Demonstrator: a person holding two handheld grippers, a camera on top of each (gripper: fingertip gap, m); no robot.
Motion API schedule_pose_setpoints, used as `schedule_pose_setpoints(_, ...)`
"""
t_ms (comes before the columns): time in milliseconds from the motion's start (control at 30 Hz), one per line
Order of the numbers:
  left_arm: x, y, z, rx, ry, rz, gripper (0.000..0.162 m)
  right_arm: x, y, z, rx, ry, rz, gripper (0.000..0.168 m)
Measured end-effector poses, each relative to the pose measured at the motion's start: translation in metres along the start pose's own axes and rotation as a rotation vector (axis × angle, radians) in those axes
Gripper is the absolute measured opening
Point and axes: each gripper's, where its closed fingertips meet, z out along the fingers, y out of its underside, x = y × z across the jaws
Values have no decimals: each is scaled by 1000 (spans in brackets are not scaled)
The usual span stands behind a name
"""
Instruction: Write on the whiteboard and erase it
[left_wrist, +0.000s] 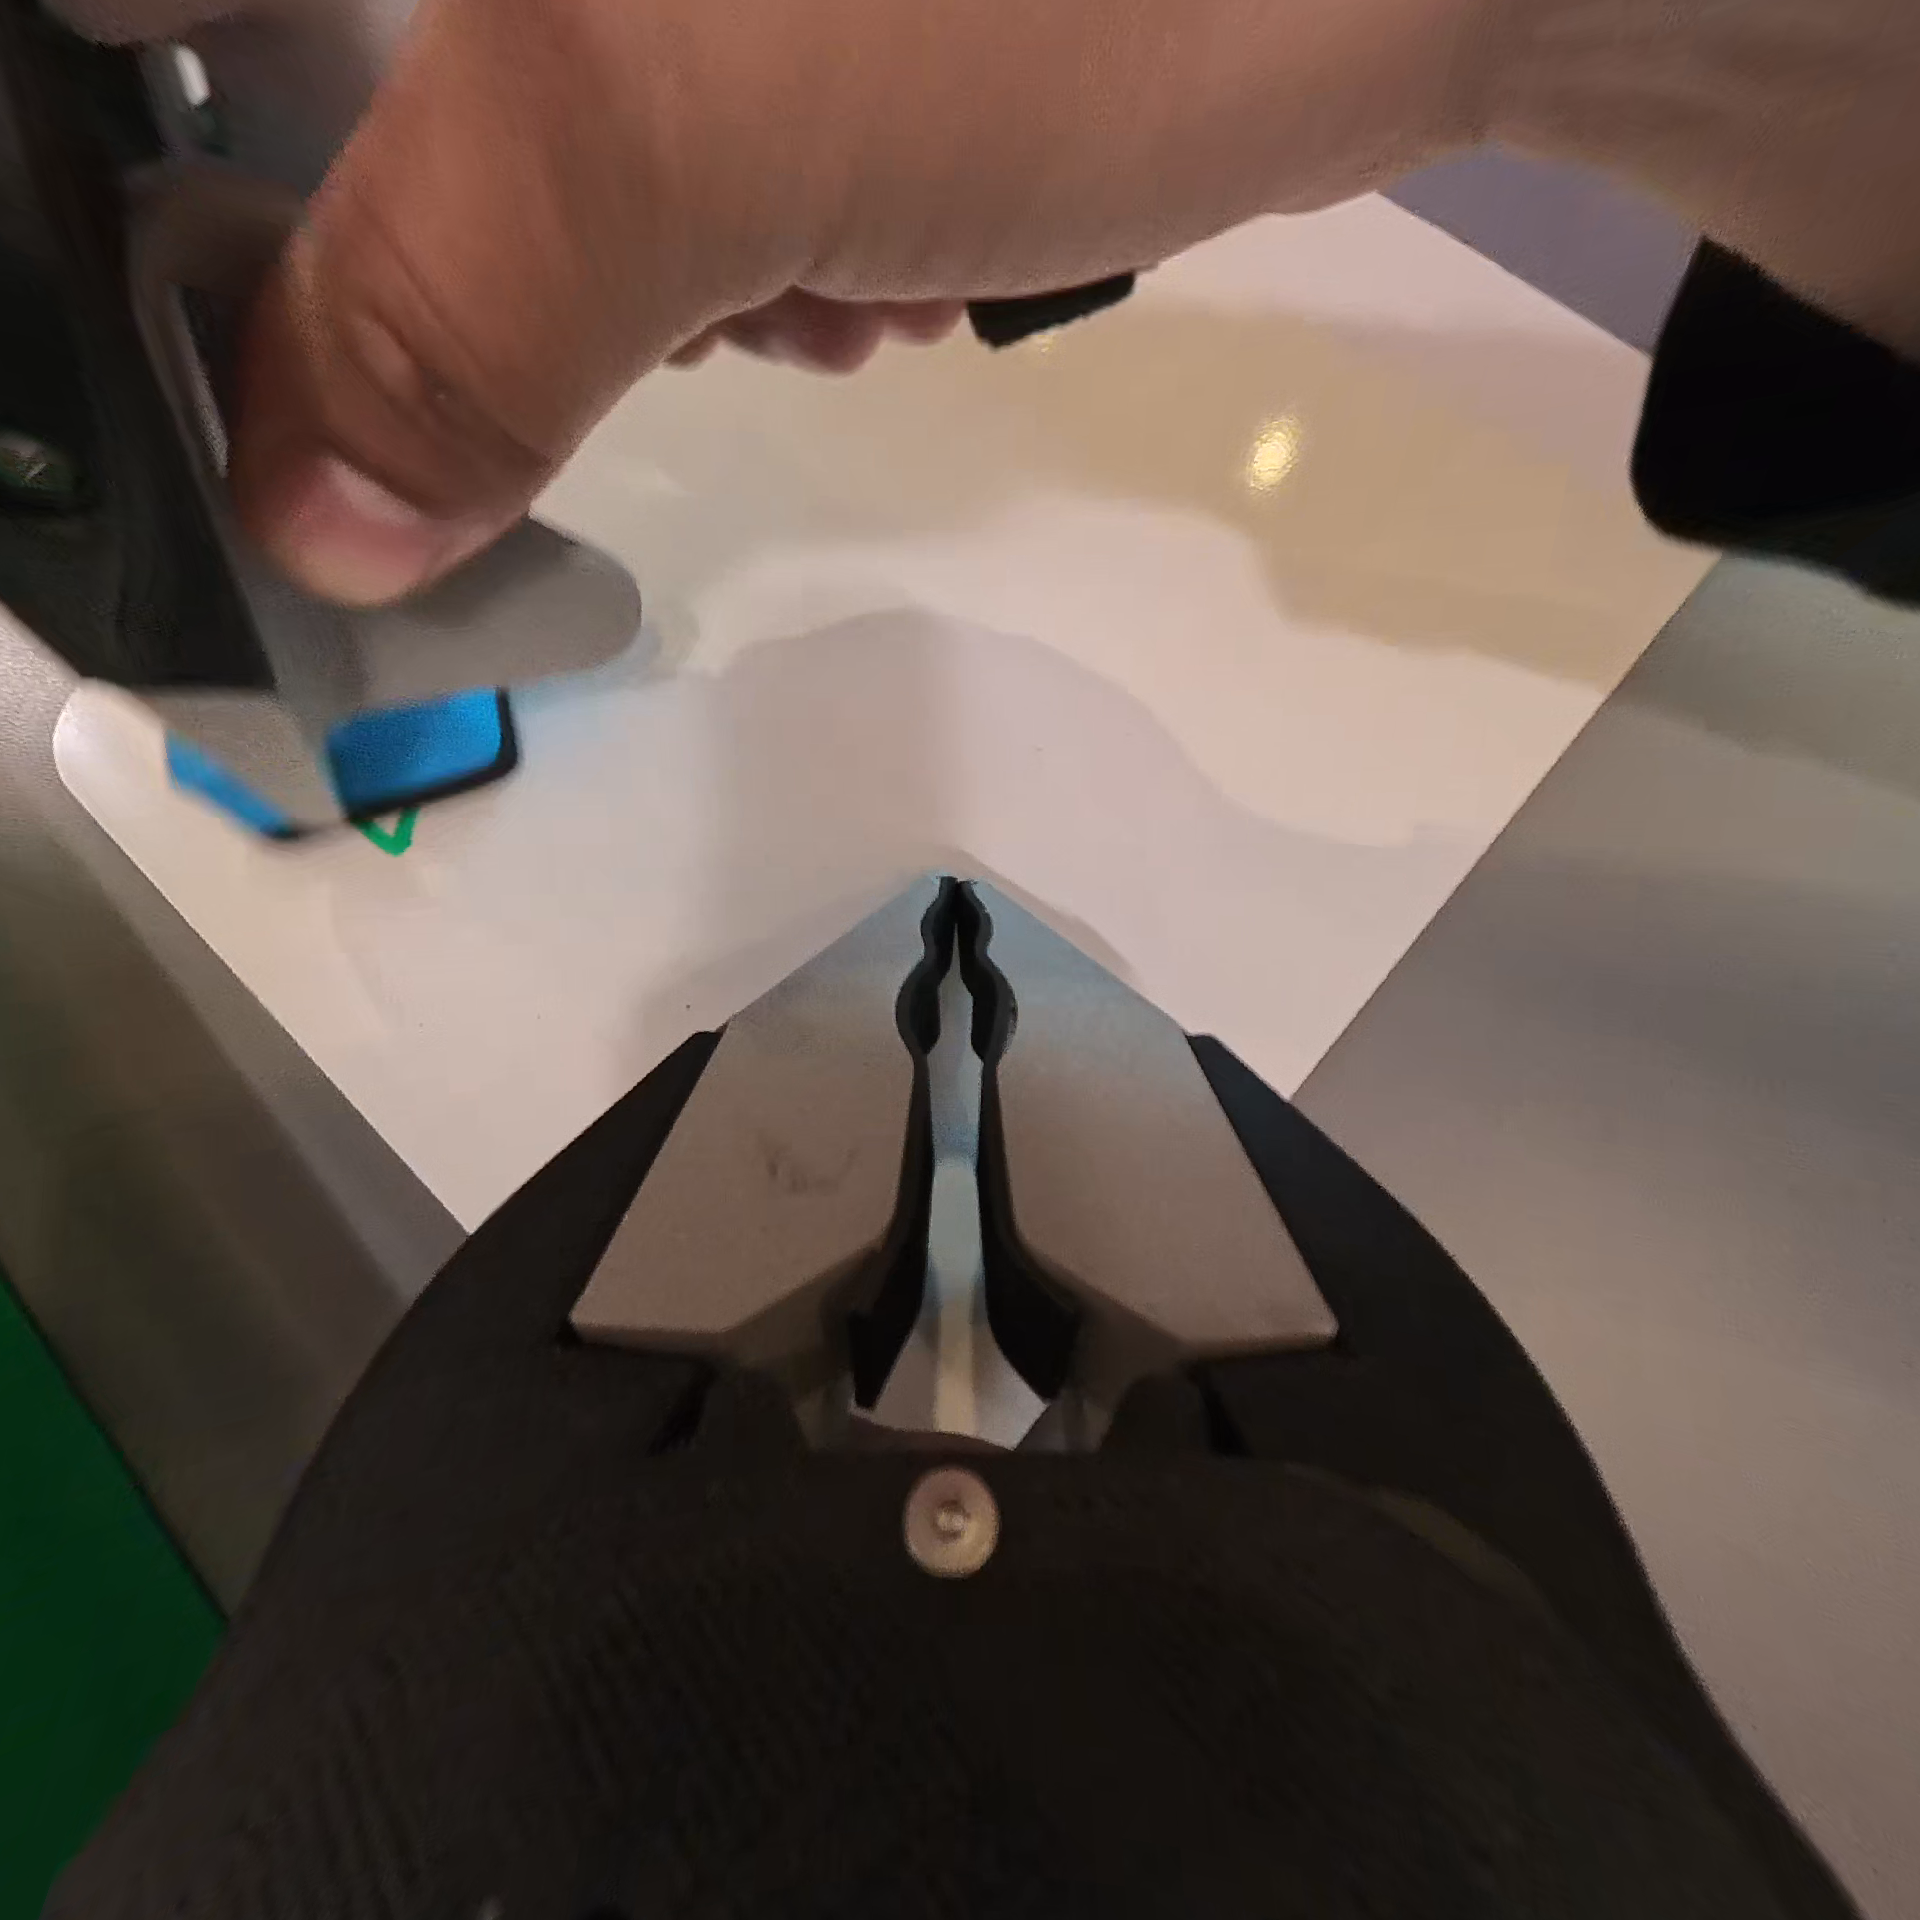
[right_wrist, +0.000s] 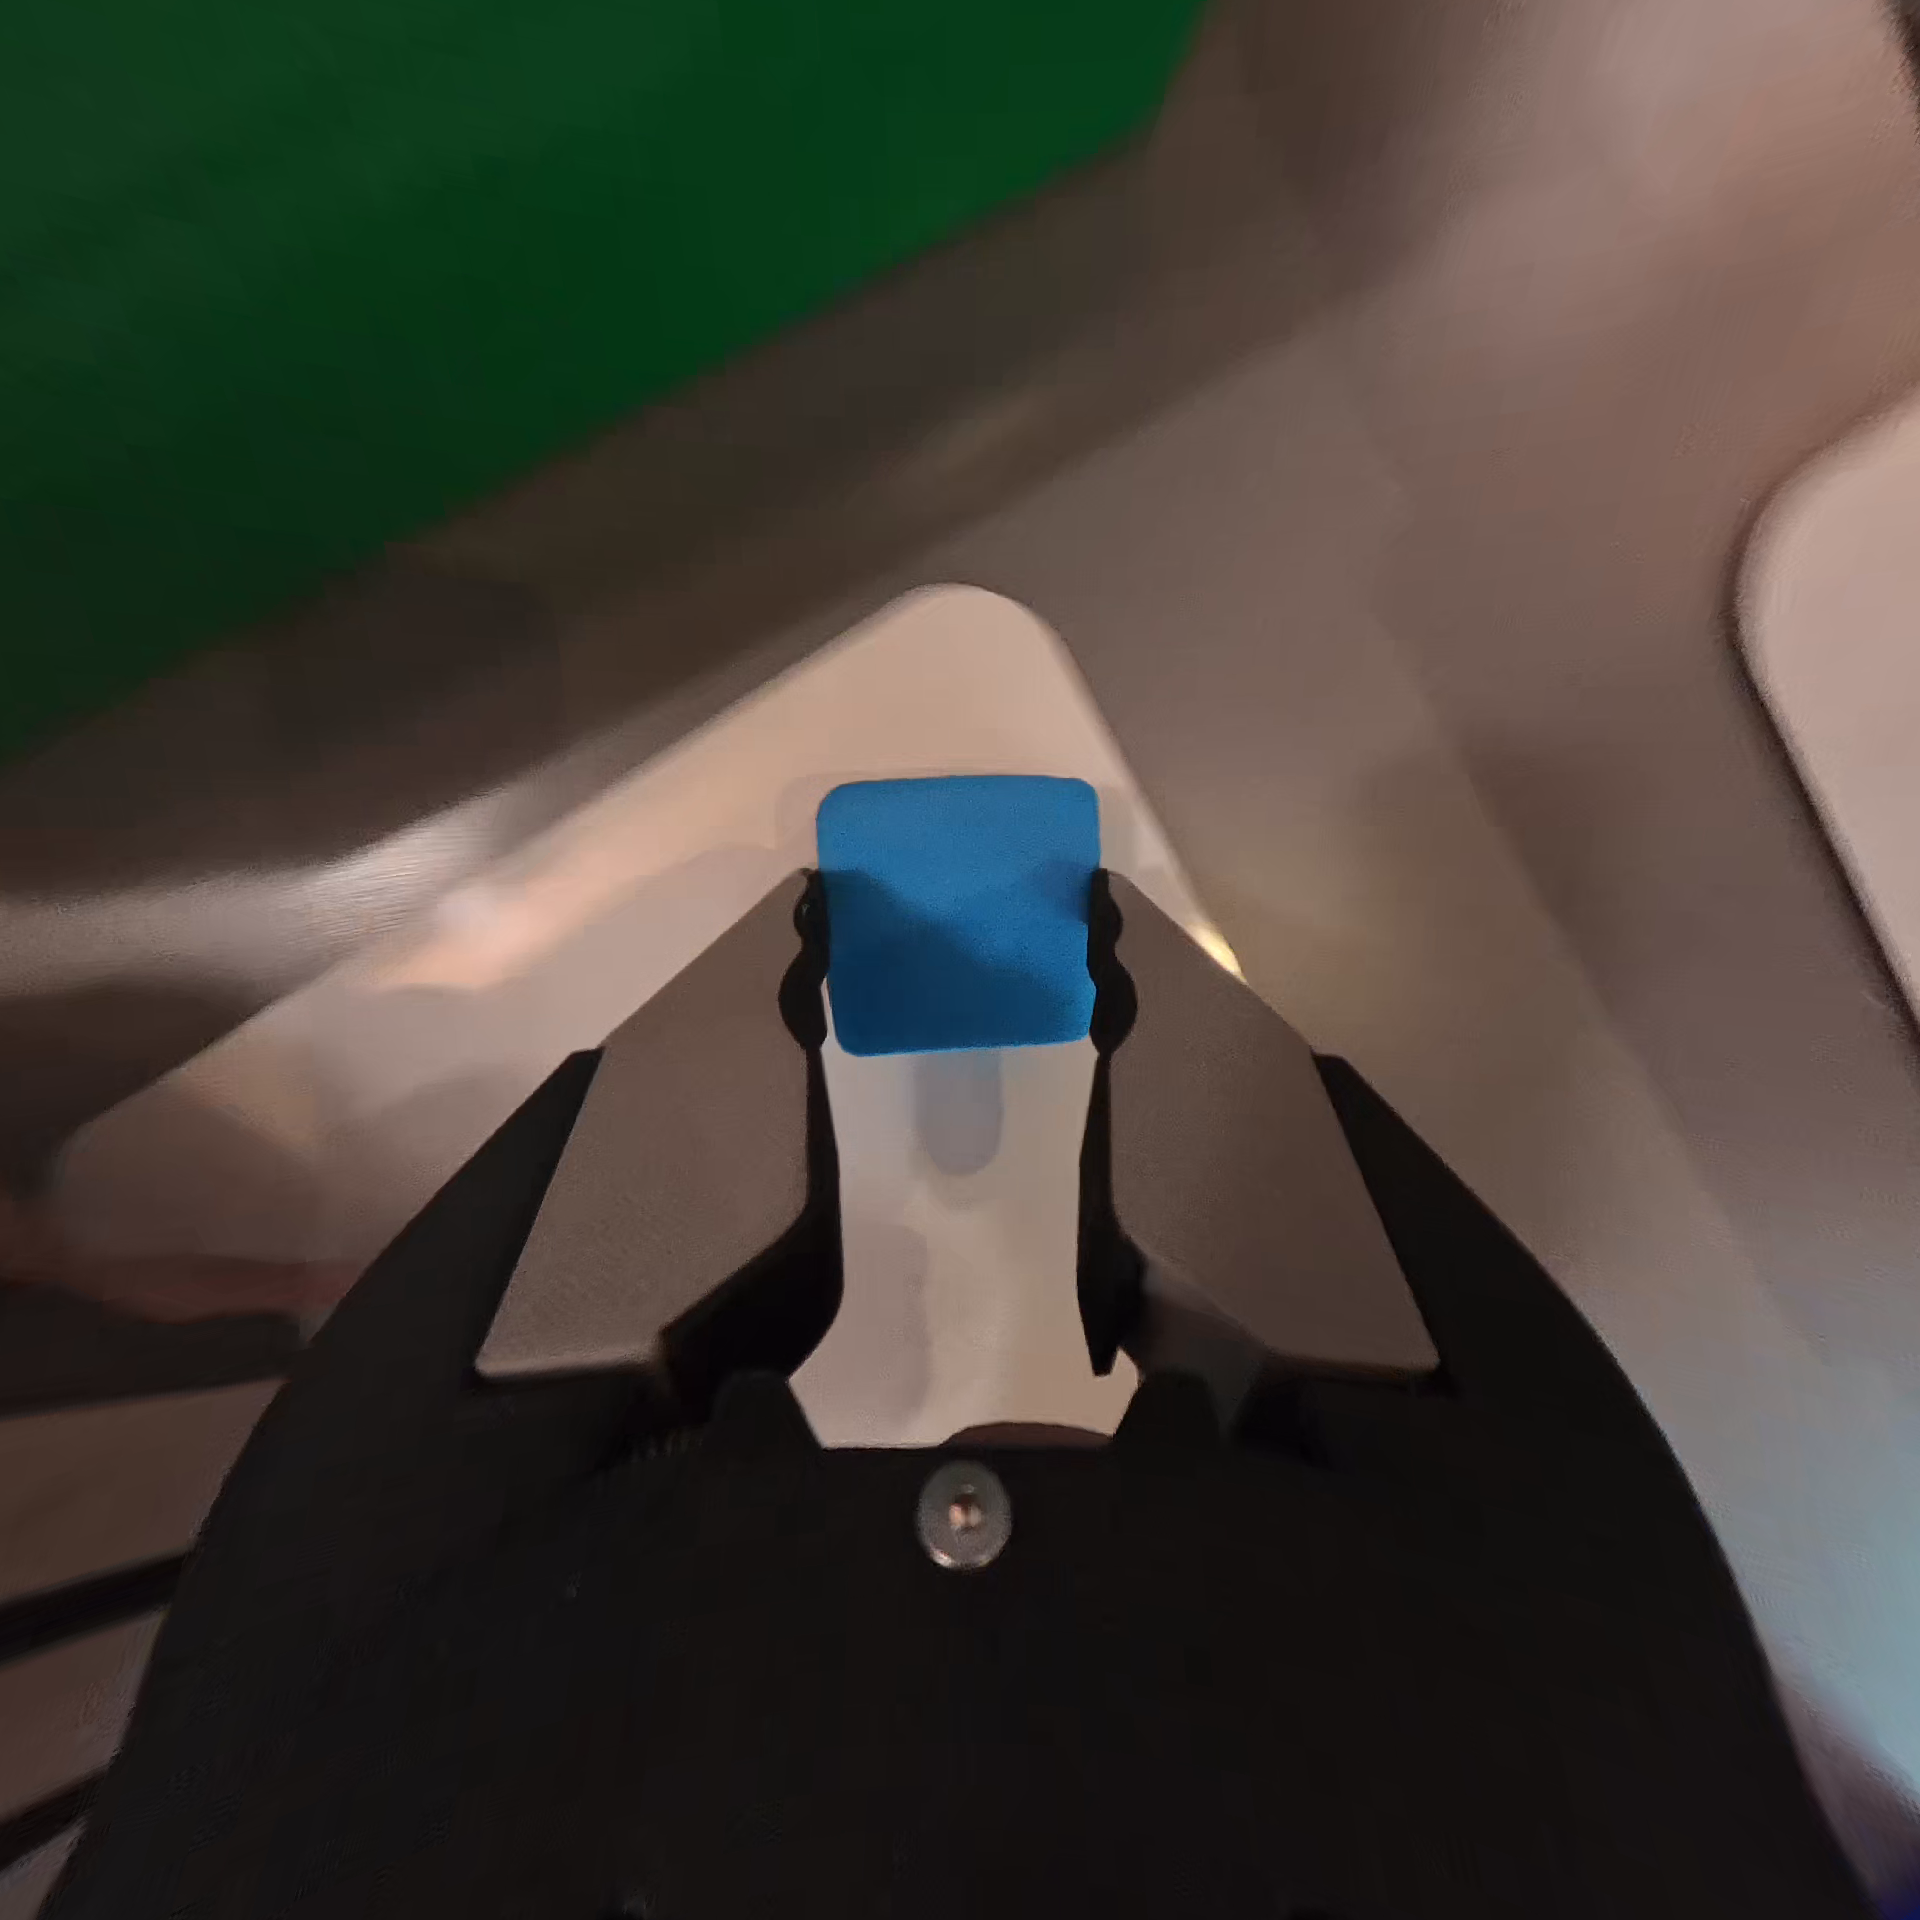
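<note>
- Grey matte table top (left_wrist: 1662, 935), with a green surface (right_wrist: 416, 260) beyond its far edge in the right wrist view and at the near left corner in the left wrist view.
- Flat white glossy whiteboard with rounded corners (left_wrist: 935, 675) lying on the table, seen corner-on; ceiling light glinting on its far right part.
- Small green marker stroke (left_wrist: 387, 831), triangular, on the whiteboard near its left corner.
- Left gripper (left_wrist: 958, 894), black body with grey finger plates and black rubber pads: jaws closed tip to tip, pinching the near corner of the whiteboard; the white sheet visible running between the fingers.
- Right gripper (right_wrist: 956, 914), same build: jaws part open, clamped on a small blue square foam eraser (right_wrist: 956, 914) at the fingertips, one pad on each side edge.
- Blue eraser held low over the left corner of the whiteboard; contact with the board hard to judge through motion blur.
- In the left wrist view, same eraser (left_wrist: 421, 750) at far left, just beside the green stroke, partly covering it; dark felt edge showing under the blue.
- Bare hand (left_wrist: 623, 260) overhead in the left wrist view, thumb pressed on a grey finger plate of the right gripper (left_wrist: 343, 769); black sleeve or strap (left_wrist: 1787, 416) at far right.
- Second white rounded sheet edge (right_wrist: 1849, 644) at far right of the right wrist view, apart from the whiteboard.
- Heavy blur in both views, strongest around the right gripper.
</note>
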Motion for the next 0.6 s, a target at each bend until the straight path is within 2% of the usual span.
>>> schedule_pose_setpoints(67,0,0,0,0,0,2,0,-21,-4,-3,27,-131,2,49)
schedule_pose_setpoints(100,0,0,0,0,5,-3,0,-13,-5,-2,25,-115,63,48)
schedule_pose_setpoints(133,0,0,0,0,8,-8,0,6,-2,0,11,-12,102,48)
schedule_pose_setpoints(167,0,0,0,0,8,-7,0,17,1,1,-8,72,58,48)
schedule_pose_setpoints(200,0,0,0,0,6,-3,0,10,-1,2,2,74,-10,49)
schedule_pose_setpoints(267,0,0,0,0,5,0,0,-28,-6,0,25,-99,-85,49)
schedule_pose_setpoints(300,1,0,0,0,9,-4,0,-26,-5,-1,3,-105,-61,48)
schedule_pose_setpoints(367,0,0,0,0,8,-6,0,14,3,0,-70,129,-34,48)
schedule_pose_setpoints(400,0,0,0,0,4,-2,0,11,0,1,-58,135,-55,48)
schedule_pose_setpoints(467,0,0,0,0,1,2,0,-32,-9,1,13,-97,-106,49)
schedule_pose_setpoints(500,0,0,0,0,4,-1,0,-39,-9,-1,9,-141,-92,49)
schedule_pose_setpoints(533,0,0,0,0,7,-5,0,-25,-8,0,-13,-77,-52,48)
schedule_pose_setpoints(567,0,0,0,0,8,-7,0,1,-1,2,-63,81,-48,49)
schedule_pose_setpoints(600,0,0,0,0,5,-4,0,7,-2,2,-59,122,-58,48)
